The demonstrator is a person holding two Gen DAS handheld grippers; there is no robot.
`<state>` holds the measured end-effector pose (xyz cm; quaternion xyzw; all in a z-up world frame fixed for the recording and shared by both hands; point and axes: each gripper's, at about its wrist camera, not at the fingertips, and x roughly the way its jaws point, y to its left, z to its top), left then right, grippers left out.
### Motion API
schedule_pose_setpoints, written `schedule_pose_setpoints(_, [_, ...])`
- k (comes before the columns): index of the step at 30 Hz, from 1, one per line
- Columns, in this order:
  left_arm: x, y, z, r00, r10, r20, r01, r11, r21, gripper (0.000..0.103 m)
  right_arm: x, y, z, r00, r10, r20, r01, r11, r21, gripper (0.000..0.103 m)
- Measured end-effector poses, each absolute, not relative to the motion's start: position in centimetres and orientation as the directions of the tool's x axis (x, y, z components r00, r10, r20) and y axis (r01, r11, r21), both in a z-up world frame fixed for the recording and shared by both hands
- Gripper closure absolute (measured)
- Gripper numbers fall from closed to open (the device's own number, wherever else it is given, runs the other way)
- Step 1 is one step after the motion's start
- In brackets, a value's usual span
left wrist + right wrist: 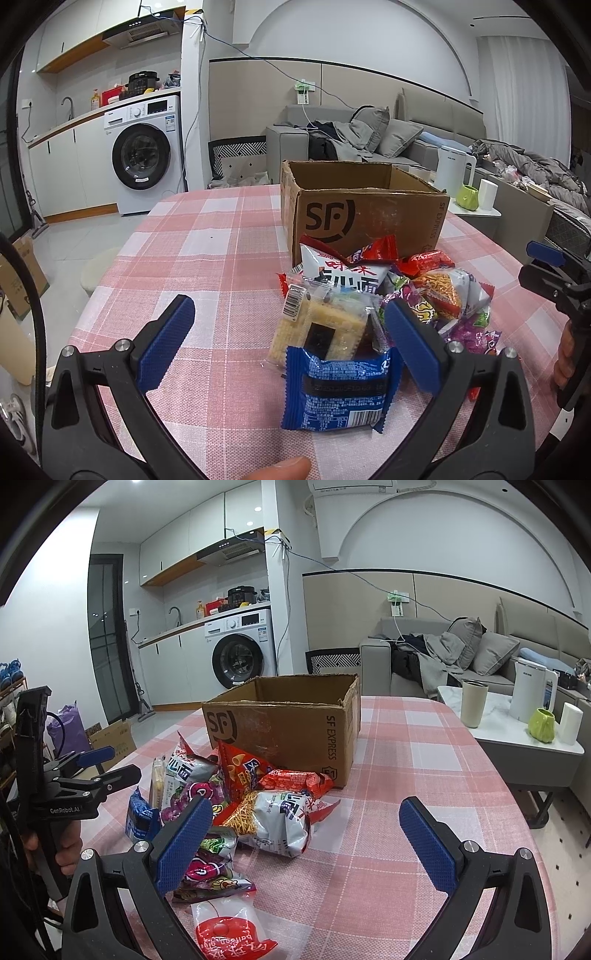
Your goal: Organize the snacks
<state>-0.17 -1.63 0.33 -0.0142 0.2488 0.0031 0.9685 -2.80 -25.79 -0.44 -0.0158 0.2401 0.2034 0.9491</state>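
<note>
An open brown SF cardboard box (364,218) stands on the pink checked tablecloth (207,258); it also shows in the right wrist view (284,731). A pile of snack packets (388,295) lies in front of it. My left gripper (288,328) is open, with a blue packet (340,391) and a clear cracker packet (321,328) between its fingers, untouched. My right gripper (306,819) is open above the cloth, with the pile (236,805) at its left finger. A red-and-white packet (225,926) lies nearest. The left gripper also shows at the left of the right wrist view (107,762).
A side table (517,738) at the right holds a white kettle (532,694), a beige tumbler (474,703), a green mug (542,724) and a white cup. A sofa (443,657) stands behind. A washing machine (147,151) stands at the back left.
</note>
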Motion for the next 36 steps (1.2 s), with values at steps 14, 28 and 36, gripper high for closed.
schedule_pose_setpoints(14, [-1.0, -1.1, 0.3, 0.862, -0.035, -0.505, 0.027, 0.999, -0.022, 0.001, -2.7, -25.0, -1.2, 0.715, 0.418, -0.56, -0.423, 0.897, 0.129, 0.0])
schedule_pose_setpoints(28, [-0.6, -2.7, -1.3, 0.788, -0.124, -0.604, 0.153, 0.988, -0.004, 0.001, -3.8, -23.1, -4.3, 0.571, 0.449, -0.687, -0.488, 0.859, 0.157, 0.004])
schedule_pose_setpoints(36, [0.5, -2.8, -2.4, 0.733, -0.119, -0.669, 0.159, 0.987, 0.0, 0.001, -4.3, -22.7, -5.7, 0.498, 0.43, -0.753, -0.502, 0.851, 0.155, 0.02])
